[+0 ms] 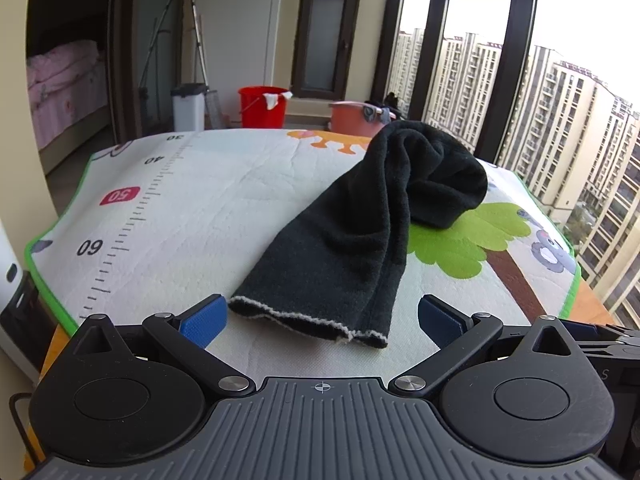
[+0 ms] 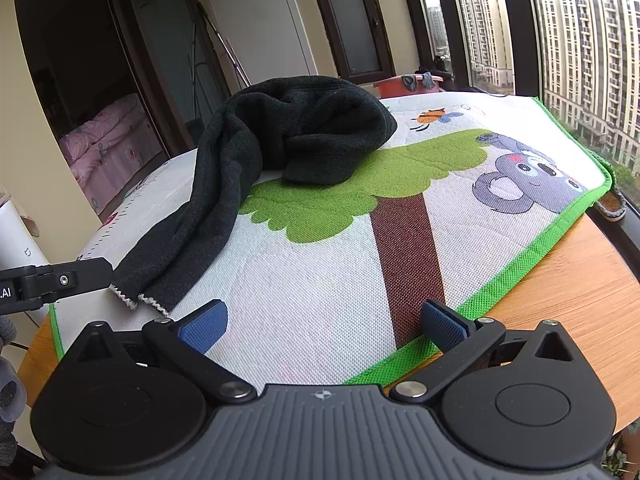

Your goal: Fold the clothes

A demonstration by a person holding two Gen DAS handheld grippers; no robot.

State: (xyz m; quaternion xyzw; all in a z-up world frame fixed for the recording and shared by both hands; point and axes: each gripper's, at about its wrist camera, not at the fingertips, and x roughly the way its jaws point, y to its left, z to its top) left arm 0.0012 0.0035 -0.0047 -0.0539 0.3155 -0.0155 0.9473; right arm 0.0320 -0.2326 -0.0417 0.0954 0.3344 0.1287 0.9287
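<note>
1. The left claw (image 1: 322,320) is spread wide and grips nothing; it sits low at the near end of the dark garment (image 1: 360,224), with the white-stitched hem (image 1: 308,322) lying between its blue pads (image 1: 202,322). If it closes here, it may catch only the top layer of the doubled hem, and the layers would slide apart when lifted.
2. The garment lies on the printed mat (image 1: 180,220): one end stretched toward the claws, the far end bunched in a heap. It is not folded flat. Pulling the near end alone would likely drag the heap along, tightening the twist.
3. The mat covers a wooden desk (image 2: 580,280), and its green border (image 2: 520,276) sits well in from the desk's edge. A pad pressed hard could pinch mat with cloth and shift it.
4. The right claw (image 2: 324,322) is also released and empty, over bare mat to the right of the hem (image 2: 152,300). Reaching across, it could bump the left claw, which sits close beside that hem.
</note>
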